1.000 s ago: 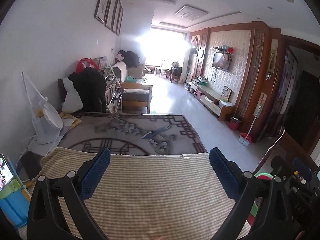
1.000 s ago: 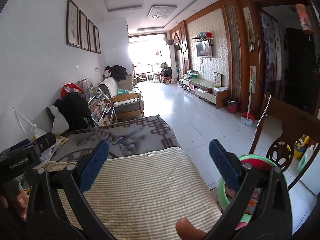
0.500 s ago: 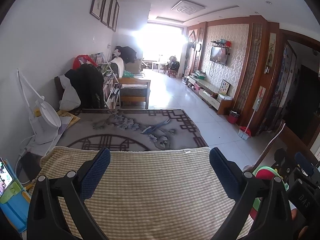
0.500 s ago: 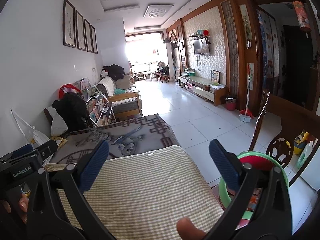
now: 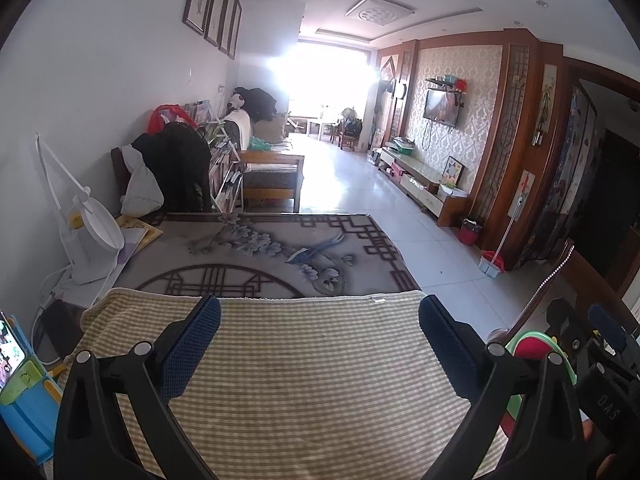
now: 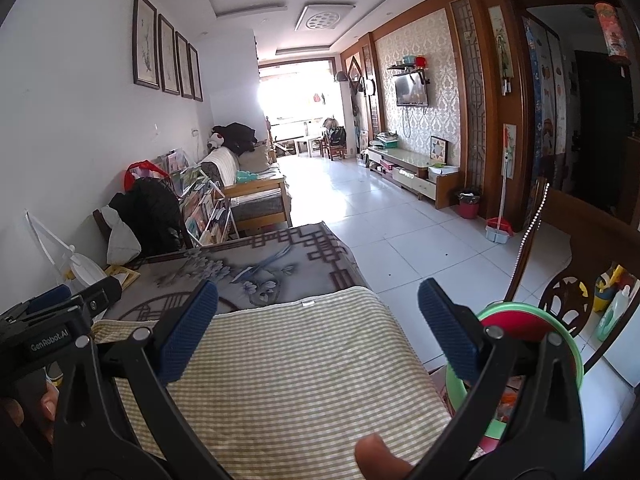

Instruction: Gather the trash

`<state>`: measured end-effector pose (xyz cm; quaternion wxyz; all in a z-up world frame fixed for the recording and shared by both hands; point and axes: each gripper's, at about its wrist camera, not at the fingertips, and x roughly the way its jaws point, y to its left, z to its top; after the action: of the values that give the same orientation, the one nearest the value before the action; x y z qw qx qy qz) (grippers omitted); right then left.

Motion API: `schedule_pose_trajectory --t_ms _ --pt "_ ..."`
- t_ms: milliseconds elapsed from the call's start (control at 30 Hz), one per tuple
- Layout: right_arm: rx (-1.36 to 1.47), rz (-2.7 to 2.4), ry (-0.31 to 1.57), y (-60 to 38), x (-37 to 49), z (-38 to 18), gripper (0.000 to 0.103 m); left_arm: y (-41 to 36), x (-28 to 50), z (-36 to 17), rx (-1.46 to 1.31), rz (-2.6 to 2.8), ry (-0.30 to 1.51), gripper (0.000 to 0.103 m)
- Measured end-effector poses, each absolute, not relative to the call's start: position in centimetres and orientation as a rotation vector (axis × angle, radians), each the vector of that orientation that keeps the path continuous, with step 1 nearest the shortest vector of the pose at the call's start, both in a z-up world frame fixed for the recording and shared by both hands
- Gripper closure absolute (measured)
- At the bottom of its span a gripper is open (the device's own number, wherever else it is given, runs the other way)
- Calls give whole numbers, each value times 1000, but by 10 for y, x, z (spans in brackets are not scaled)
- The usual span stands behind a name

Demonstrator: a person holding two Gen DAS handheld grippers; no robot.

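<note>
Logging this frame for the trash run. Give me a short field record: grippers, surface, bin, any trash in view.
left gripper: open, empty, over the checked cloth
right gripper: open, empty, over the same cloth's right part
surface: checked cloth lying over a grey patterned blanket
bin: green-rimmed bucket on the floor right of the cloth, partly hidden by the right gripper's finger
small red bin: far off by the TV cabinet
trash on cloth: none visible
left edge: white desk lamp
</note>
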<state>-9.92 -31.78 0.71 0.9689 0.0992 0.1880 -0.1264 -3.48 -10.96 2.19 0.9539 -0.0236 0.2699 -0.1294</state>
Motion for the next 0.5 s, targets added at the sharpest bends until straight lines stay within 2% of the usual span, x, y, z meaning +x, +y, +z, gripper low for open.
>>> schedule_pose_trajectory --t_ms 500 --pt "195 -247 397 -317 -98 3 4 -112 -35 20 -22 -281 549 8"
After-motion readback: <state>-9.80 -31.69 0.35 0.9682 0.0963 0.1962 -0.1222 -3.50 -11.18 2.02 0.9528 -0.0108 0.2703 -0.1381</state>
